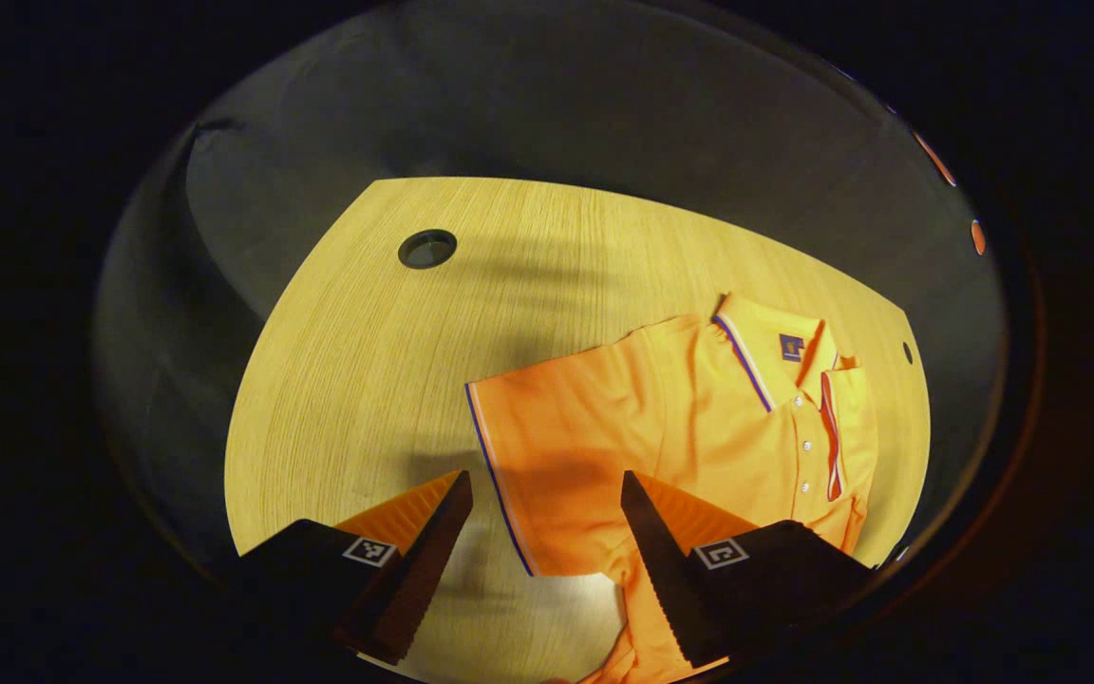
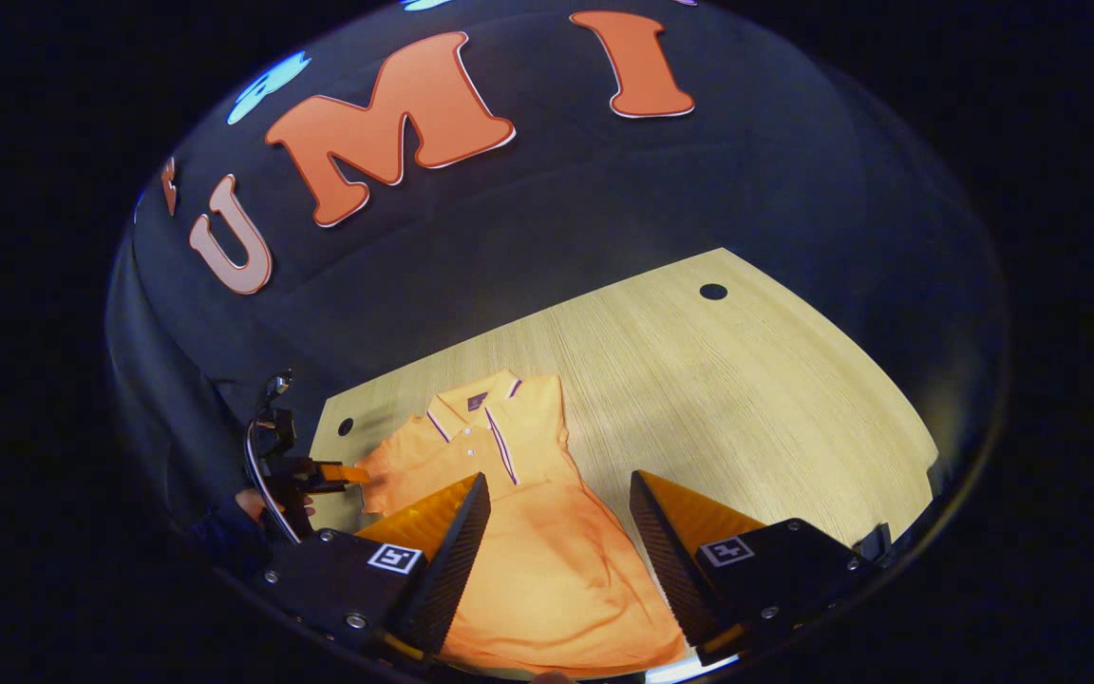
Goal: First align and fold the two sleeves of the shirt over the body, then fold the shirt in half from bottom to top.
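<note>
The shirt [image 1: 699,418] is an orange polo of soft knit cloth, with a striped collar, a buttoned placket and a small dark patch inside the neck; it lies flat on the table [image 1: 367,361], a pale wood-grain top with a rounded edge. In the left gripper view the shirt sits from the centre toward 3 o'clock, one short sleeve [image 1: 547,456] with a dark-trimmed hem spread out toward the fingers. A round dark grommet hole [image 1: 427,248] is cut in the wood at 11 o'clock. The left gripper [image 1: 547,494] hangs over that sleeve, its ridged wedge-shaped fingers spread wide and holding nothing. In the right gripper view the right gripper [image 2: 556,494] is likewise wide apart above the shirt's body, empty.
</note>
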A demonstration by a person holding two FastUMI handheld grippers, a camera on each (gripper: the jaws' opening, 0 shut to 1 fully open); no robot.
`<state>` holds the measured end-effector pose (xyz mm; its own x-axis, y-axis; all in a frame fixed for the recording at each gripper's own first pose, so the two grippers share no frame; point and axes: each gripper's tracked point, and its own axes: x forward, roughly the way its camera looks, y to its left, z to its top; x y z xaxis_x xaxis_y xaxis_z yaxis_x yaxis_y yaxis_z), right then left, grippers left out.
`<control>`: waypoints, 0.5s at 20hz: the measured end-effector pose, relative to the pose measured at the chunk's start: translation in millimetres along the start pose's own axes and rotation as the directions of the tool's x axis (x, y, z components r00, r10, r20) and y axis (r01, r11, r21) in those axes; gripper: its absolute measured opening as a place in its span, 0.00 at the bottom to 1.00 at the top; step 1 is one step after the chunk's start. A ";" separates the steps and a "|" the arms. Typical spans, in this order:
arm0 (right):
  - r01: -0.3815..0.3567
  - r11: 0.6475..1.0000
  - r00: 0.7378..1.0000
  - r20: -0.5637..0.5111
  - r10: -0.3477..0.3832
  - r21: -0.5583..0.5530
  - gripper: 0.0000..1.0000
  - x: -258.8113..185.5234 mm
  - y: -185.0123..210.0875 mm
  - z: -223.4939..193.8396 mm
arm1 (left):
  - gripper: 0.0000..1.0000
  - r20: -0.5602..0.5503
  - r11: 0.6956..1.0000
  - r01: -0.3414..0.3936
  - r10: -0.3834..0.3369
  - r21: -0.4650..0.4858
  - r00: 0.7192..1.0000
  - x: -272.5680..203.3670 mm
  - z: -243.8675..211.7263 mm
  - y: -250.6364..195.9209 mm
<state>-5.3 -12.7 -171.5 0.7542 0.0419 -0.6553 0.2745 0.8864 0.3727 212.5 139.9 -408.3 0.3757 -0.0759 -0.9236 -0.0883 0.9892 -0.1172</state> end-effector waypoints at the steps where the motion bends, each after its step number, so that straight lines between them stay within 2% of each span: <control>1: 0.001 1.000 1.000 0.003 -0.001 0.003 0.91 -3.4 -2.7 -1.0 | 0.98 -0.009 1.000 -0.014 0.014 0.003 1.000 4.7 0.9 1.6; 7: 0.021 0.999 1.000 0.007 -0.021 0.032 0.90 -20.4 -19.6 -12.8 | 0.96 -0.119 0.998 -0.061 0.064 0.035 0.991 28.4 -13.1 2.1; 8: 0.022 0.999 1.000 0.006 -0.022 0.042 0.90 -22.7 -21.3 -14.2 | 0.93 -0.087 0.998 -0.055 0.058 0.035 0.995 31.6 -7.8 1.1; 9: 0.028 0.998 1.000 0.007 -0.029 0.052 0.90 -24.6 -25.3 -15.7 | 0.90 -0.100 0.997 -0.053 0.058 0.046 0.993 27.1 -7.5 -1.1; 10: 0.032 0.998 0.999 0.008 -0.033 0.059 0.91 -26.0 -28.6 -17.3 | 0.83 -0.101 0.997 -0.040 0.047 0.070 0.994 28.0 -7.5 -4.8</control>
<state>-43.1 -31.2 -176.5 0.7498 0.0089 -0.6616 0.3334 0.8586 0.3894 216.5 132.1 -436.3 0.2757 -0.0420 -0.9603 -0.0385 0.9978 -0.0547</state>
